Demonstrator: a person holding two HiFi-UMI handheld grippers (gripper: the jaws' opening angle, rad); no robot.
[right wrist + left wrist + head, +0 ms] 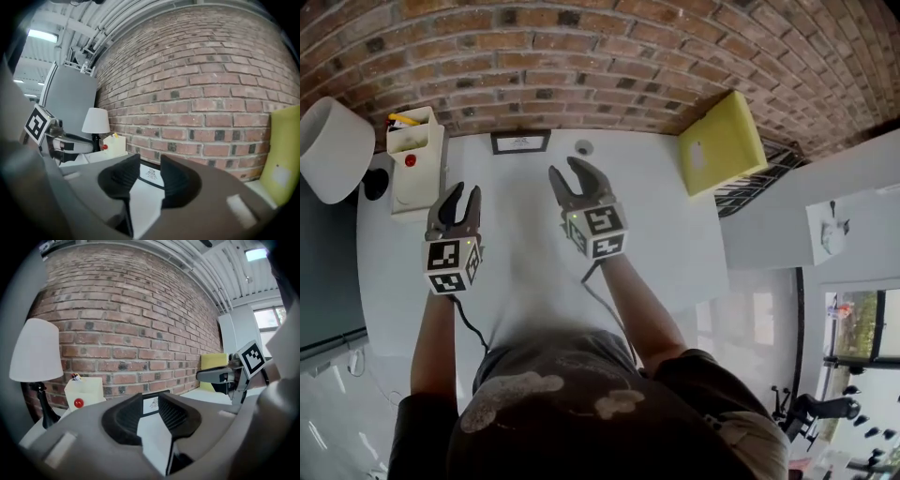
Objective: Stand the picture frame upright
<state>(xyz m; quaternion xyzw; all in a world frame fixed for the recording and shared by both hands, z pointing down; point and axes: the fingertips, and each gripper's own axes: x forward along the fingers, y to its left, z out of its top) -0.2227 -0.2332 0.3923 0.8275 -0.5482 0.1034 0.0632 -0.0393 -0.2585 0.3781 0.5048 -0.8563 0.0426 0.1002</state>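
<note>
1. Nearest the person, the left tongs (464, 192) and right tongs (565, 169) hover over the white worktop (656, 244), side by side and apart, both aimed at the brick wall (581, 56).
2. Left tongs: the left gripper view shows the 2 jaws parted with a clear gap and nothing between them. Right tongs: the right gripper view shows the same, jaws parted and empty.
3. Only the head view shows both tongs at once with the whole worktop. It also shows a small round object (584, 146) just right of the picture frame (520, 142), which neither gripper view shows.
4. Each gripper view catches the other tongs at its edge and sights the picture frame (152, 404) through its own jaw gap, well beyond the tips. Only these views show a small dark print on its white face (150, 173).
5. The picture frame sits at the back of the worktop, close to the wall, untouched. Its long axis runs left to right along the wall, and its face shows from above. Whether it lies flat or leans back cannot be told.
6. Further left stand a white box with a red button (414, 164) and a white lamp (333, 145). At the far right, a yellow panel (722, 142) is by the wall.
</note>
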